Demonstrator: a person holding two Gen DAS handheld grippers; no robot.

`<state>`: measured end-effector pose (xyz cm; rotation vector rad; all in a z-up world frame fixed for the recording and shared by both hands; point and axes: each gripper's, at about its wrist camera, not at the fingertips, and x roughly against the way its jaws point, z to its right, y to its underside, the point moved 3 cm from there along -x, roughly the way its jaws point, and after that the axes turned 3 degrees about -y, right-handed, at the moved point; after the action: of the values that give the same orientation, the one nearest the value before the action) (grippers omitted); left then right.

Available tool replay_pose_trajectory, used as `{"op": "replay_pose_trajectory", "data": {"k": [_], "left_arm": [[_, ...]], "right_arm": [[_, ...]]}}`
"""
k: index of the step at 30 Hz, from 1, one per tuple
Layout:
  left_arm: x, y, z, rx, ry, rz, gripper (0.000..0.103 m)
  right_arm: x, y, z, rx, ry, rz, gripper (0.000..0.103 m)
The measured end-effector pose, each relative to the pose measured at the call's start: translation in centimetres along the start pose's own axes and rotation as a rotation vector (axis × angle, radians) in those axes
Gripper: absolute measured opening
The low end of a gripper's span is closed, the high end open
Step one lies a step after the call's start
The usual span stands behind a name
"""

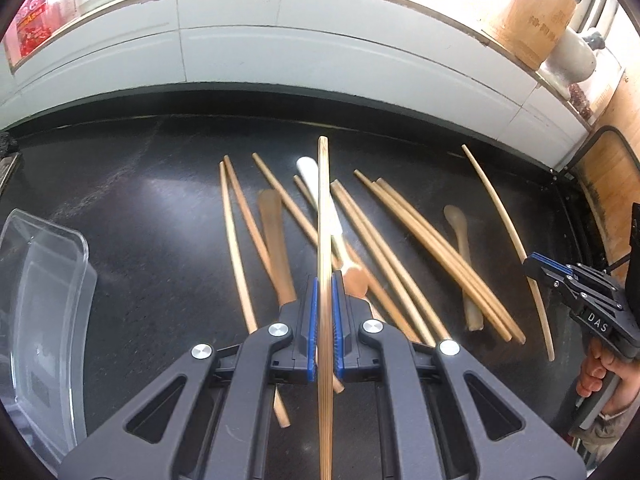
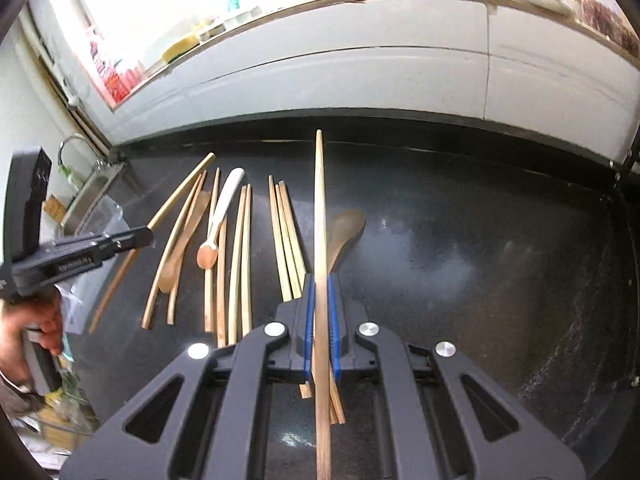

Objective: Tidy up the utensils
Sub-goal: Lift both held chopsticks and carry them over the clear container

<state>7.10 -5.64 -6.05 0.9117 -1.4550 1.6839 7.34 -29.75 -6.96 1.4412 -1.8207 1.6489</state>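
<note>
**One chopstick in each grip, the pile still to sort**

Above the middle of the dark desk [image 1: 120, 208], the left gripper [image 1: 325, 284] has its jaws clenched on a single chopstick [image 1: 323, 216], pinched partway along so that the long end runs straight ahead between the blue pads [image 1: 313, 312]. The right gripper [image 2: 321, 280] grasps a second chopstick [image 2: 319, 200] the same way. Holding each stick along the line of the jaws probably keeps it from swinging and makes it easy to aim into a container.

Below them the loose chopsticks [image 1: 404, 240] lie scattered and crossing over the middle of the desk, with a white-handled spoon [image 2: 224, 200] and brownish spoons [image 1: 464, 248] mixed in. A clear plastic tray [image 1: 44, 280] sits at the desk's left edge, a likely destination. A bamboo holder [image 1: 528, 12] stands on the ledge beyond the far right corner.
</note>
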Motion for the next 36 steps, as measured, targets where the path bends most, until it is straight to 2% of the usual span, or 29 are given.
{"op": "replay_pose_trajectory", "data": {"k": [8,12,20,25,30,36], "left_arm": [[1.5,0.6,-0.6,0.003,-0.024,0.017,0.006],[2.5,0.7,-1.7,0.047,0.014,0.026,0.006],[5.6,0.8,-5.3,0.042,0.037,0.066,0.006],[7.7,1.4,-9.8,0.049,0.046,0.082,0.006],[8.9,2.2,-15.5,0.066,0.052,0.068,0.006],[10.1,2.6,-22.0,0.021,0.064,0.031,0.006]], "right_arm": [[1.2,0.0,-0.7,-0.039,-0.015,0.02,0.007],[1.4,0.0,-2.4,-0.087,-0.02,0.033,0.007],[1.3,-0.3,-7.2,-0.112,-0.062,0.032,0.007],[-0.4,-0.2,-13.4,-0.118,-0.15,-0.015,0.007],[-1.7,-0.6,-20.9,-0.068,-0.184,-0.046,0.007],[-4.2,-0.9,-28.1,-0.099,-0.212,-0.08,0.007]]}}
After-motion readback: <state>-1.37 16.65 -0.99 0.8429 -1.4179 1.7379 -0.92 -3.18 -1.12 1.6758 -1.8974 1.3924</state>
